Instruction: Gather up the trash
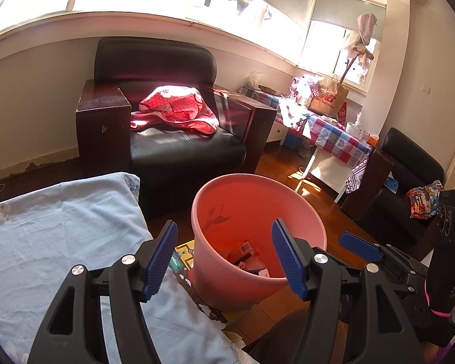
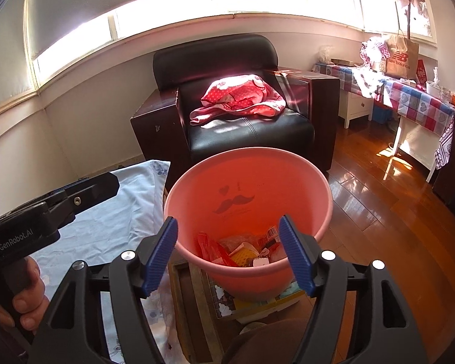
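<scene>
My right claw [image 2: 227, 254] hangs spread and empty over the pink bin [image 2: 326, 209], which sits on the floor before the black armchair [image 2: 242, 139] with wrappers [image 2: 242, 250] at its bottom. My left claw [image 1: 224, 261] is spread and empty too, beside the blue sheet [image 1: 60, 227]. I'd back straight up, clear of the rim, before seeking more trash.

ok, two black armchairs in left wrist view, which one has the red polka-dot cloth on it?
The big armchair under the window, behind the pink bin; the red polka-dot cloth lies on its seat. The other armchair, far right, holds a multicoloured bundle instead.
</scene>
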`<state>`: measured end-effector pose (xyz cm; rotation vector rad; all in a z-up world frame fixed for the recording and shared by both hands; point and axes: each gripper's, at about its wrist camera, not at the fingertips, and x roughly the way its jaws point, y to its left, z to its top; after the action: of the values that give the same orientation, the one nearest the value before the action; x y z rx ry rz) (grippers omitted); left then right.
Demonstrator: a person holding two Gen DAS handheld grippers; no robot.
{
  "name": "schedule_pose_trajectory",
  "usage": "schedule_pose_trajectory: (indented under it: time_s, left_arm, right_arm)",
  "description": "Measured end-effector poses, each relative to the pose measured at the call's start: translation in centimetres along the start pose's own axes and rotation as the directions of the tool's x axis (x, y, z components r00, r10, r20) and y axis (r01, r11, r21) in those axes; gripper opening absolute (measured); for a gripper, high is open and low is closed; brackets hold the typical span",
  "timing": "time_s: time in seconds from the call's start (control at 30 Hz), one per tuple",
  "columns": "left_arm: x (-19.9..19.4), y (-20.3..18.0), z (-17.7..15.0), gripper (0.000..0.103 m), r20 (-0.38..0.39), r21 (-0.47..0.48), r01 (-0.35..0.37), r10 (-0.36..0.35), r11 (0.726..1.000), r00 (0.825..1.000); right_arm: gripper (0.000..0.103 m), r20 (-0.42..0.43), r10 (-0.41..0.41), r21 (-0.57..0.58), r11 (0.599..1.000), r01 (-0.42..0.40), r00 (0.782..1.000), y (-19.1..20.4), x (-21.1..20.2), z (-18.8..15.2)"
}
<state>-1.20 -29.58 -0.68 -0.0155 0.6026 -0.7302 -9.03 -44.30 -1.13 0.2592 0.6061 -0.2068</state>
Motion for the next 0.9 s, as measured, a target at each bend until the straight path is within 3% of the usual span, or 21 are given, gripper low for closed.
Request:
schedule_pose_trajectory:
  time_s: [0.33,0.9]
  left_arm:
    - [-3.3,1.6,-1.0,0.064,0.03,-0.017,-0.086,0.086,0.996,0.996]
    - [-8.5,4.4,-3.4,0.064,0.063,-0.058,-0.157,0.16,0.986,0.985]
  right_arm:
    - [0.071,0.033,0.015,-0.044,0.999,-0.014,0.999,3.1,-1.5,-0.3]
    - [0.071,0.097,0.042,-0.107,0.994,-0.032,0.994,8.6,-3.9,-1.4]
